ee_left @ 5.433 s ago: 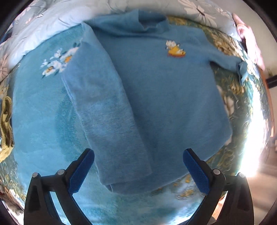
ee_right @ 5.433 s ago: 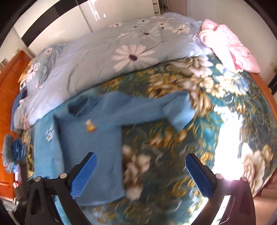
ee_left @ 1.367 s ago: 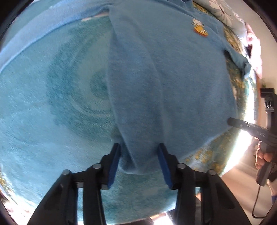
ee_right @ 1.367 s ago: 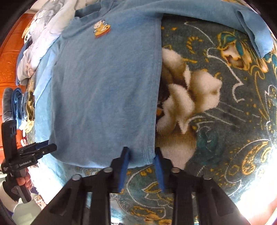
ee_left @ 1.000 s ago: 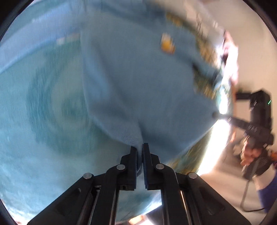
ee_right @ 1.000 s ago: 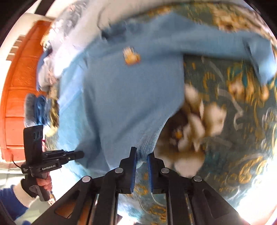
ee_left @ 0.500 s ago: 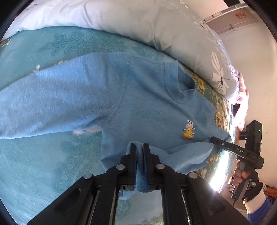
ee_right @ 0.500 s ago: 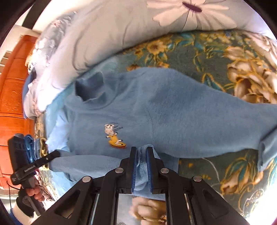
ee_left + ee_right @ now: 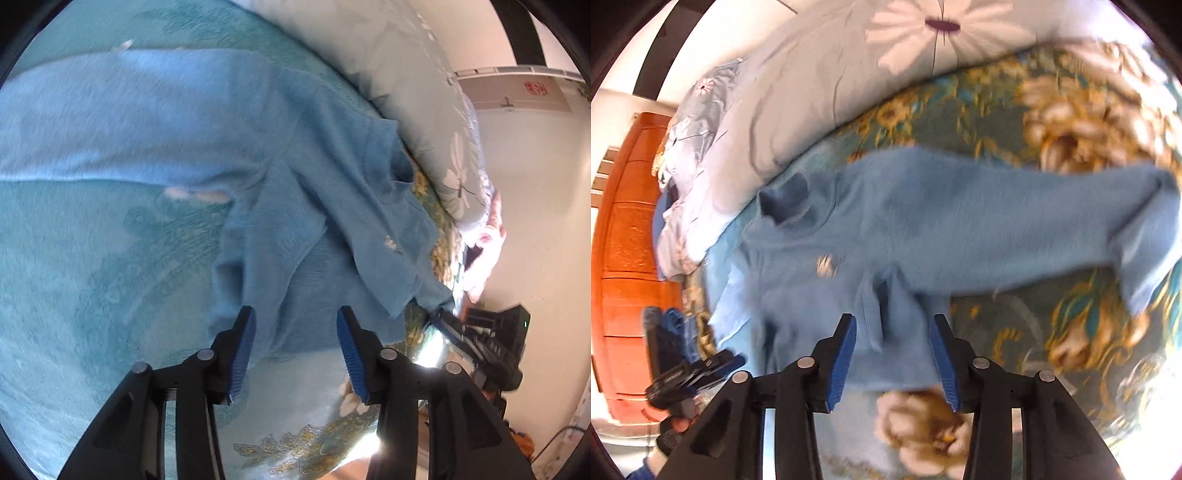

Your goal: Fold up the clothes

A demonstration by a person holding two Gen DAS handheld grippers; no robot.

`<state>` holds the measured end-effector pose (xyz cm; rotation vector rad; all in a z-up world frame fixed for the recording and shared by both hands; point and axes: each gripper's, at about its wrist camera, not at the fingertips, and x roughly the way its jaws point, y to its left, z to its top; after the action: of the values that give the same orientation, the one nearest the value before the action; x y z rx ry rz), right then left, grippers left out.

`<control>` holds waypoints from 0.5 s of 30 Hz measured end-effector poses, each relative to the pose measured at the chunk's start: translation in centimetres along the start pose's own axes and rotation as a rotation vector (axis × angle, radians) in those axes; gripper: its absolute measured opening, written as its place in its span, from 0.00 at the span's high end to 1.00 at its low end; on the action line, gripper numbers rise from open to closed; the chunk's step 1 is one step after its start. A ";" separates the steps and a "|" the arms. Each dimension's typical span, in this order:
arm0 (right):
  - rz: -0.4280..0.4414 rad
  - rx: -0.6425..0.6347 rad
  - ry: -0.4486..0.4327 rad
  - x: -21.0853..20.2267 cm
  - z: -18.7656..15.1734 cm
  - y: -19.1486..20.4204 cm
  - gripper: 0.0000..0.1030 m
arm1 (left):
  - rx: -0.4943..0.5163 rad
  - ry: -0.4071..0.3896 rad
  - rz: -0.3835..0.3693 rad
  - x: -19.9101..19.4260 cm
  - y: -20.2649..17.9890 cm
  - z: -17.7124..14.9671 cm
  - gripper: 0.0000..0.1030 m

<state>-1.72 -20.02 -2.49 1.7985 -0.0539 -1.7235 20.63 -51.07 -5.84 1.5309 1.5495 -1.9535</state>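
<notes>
A light blue long-sleeved sweater lies on the bed with its bottom half folded up over the chest. Its sleeves stretch out to both sides and its collar points toward the pillows. My left gripper is open just above the folded hem at the sweater's left side, with cloth lying loose between the blue pads. My right gripper is open over the folded hem at the right side, a crease of cloth below it. The chest emblem is half covered by the fold.
A floral teal and gold bedspread covers the bed. A pale daisy-print duvet is bunched along the head. An orange wooden headboard stands at the left. Pink clothing lies at the far corner. The other hand-held gripper shows in each view.
Both grippers carried the sweater's bottom hem up toward the collar, then opened and let go. The folded hem now lies on the chest, and both grippers have pulled back slightly.
</notes>
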 end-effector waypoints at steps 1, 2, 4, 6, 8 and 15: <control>0.000 -0.006 0.017 0.4 -0.4 0.2 0.56 | -0.013 -0.002 -0.006 -0.1 0.2 -0.1 0.54; 0.003 -0.008 0.033 0.9 -0.8 0.4 0.56 | -0.027 -0.003 -0.013 -0.2 0.4 -0.1 0.54; 0.016 -0.003 0.058 2.1 -1.1 0.9 0.56 | -0.054 -0.006 -0.026 -0.5 0.9 -0.3 0.54; 0.035 -0.003 0.063 3.0 -1.1 1.7 0.56 | -0.056 -0.010 -0.030 -0.6 0.7 0.6 0.54; 0.054 0.013 0.066 3.8 -0.9 2.2 0.56 | -0.051 -0.012 -0.018 -0.4 0.4 1.7 0.54; 0.047 0.110 0.054 5.4 0.2 1.6 0.56 | 0.061 0.021 0.059 0.4 -1.6 3.7 0.54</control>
<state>-0.52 -23.78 -6.56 1.9065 -0.1699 -1.6665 17.22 -53.23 -5.57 1.6068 1.4480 -1.9750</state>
